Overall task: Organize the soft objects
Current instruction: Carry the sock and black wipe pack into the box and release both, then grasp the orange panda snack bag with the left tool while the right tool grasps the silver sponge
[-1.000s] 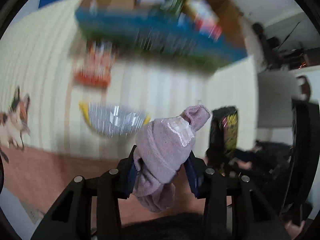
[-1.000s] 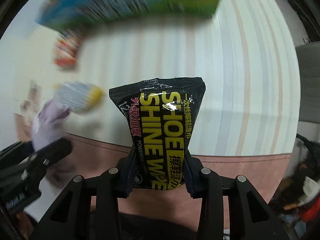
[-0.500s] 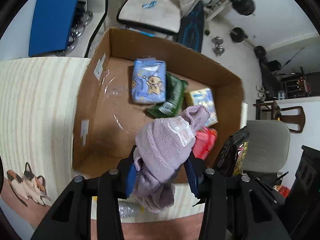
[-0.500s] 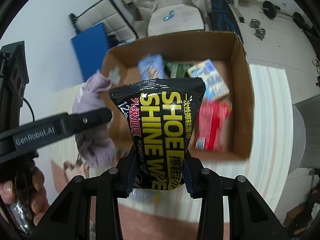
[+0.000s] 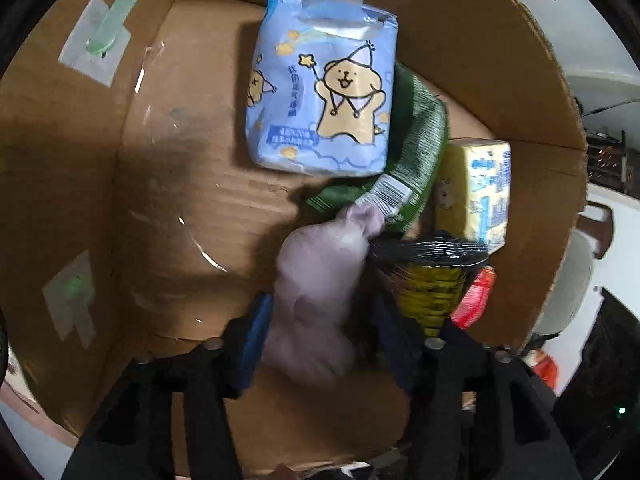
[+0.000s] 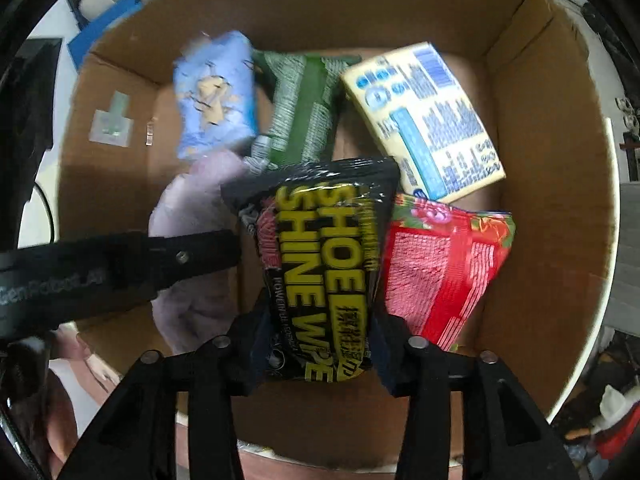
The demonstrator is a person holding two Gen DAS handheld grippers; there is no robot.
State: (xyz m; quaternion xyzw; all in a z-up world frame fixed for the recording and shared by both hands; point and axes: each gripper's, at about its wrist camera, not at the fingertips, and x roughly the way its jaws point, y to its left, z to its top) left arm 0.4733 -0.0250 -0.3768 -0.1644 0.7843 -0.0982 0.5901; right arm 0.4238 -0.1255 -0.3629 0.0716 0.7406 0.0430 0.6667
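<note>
My left gripper [image 5: 320, 336] is down inside the cardboard box [image 5: 72, 168] with its jaws spread wider than the lilac sock bundle [image 5: 320, 280] between them; the bundle looks blurred and loose. My right gripper [image 6: 320, 344] is shut on the black shoe shine wipes pack [image 6: 324, 264] and holds it low inside the box [image 6: 560, 160]. The wipes pack [image 5: 432, 280] shows just right of the sock in the left wrist view. The sock [image 6: 192, 216] and the left gripper arm [image 6: 120, 272] lie left of the wipes pack in the right wrist view.
The box holds a light blue bear-print pack [image 5: 324, 96], a green pack [image 5: 416, 160], a yellow-and-blue pack [image 5: 480, 192] and a red pack [image 6: 440, 264]. The box floor at the left [image 5: 180, 200] is bare cardboard. The box walls stand close around both grippers.
Both grippers have dropped from above the box down into it. The left jaws have opened wider and the sock has blurred and sagged between them. The right gripper still holds the wipes pack.
</note>
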